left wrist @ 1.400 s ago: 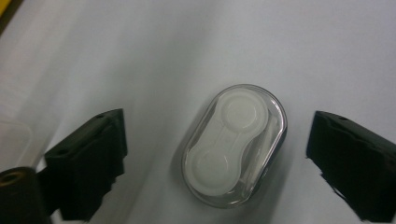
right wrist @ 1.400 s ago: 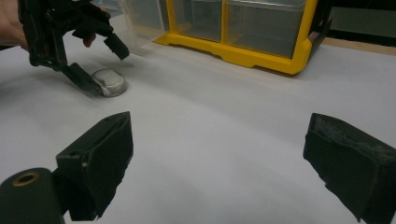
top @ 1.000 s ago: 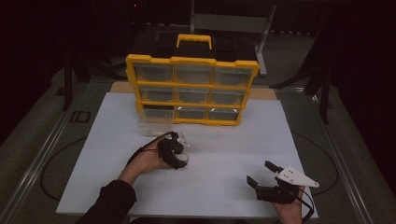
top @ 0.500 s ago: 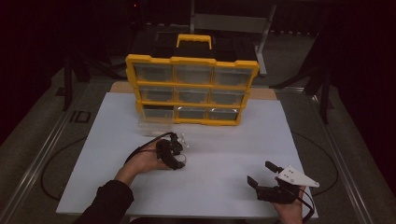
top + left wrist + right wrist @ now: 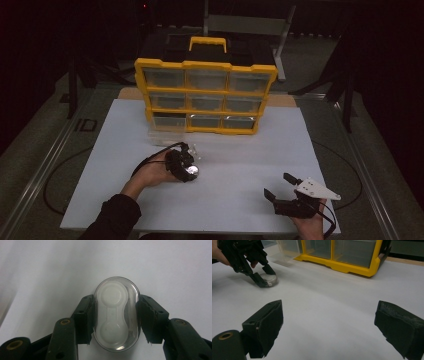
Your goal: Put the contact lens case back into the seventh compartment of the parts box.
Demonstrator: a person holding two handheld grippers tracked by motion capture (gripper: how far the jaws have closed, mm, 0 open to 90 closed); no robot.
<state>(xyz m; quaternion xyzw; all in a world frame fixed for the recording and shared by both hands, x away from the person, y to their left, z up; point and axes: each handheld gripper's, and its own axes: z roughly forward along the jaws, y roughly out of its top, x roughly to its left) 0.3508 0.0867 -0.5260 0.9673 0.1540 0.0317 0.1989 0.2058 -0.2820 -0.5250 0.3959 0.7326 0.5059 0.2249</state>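
Left, near the bench (image 5: 250, 150) centre: left gripper (image 5: 116, 315), jaws just closed, clamped on the clear contact lens case (image 5: 116, 314) lying flat. Grasp step in hand; next, a lift toward the pulled-out drawer (image 5: 165, 134) of the yellow organiser (image 5: 205, 97). Right, near edge: right gripper (image 5: 281, 186), jaws spread, idle.

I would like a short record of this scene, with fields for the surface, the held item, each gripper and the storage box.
surface: white board
held item: clear oval case, lying on the board
left gripper: jaws just closed, pads pressing both sides of the case
right gripper: open, nothing between the pads
storage box: yellow drawer cabinet, at the board's far edge
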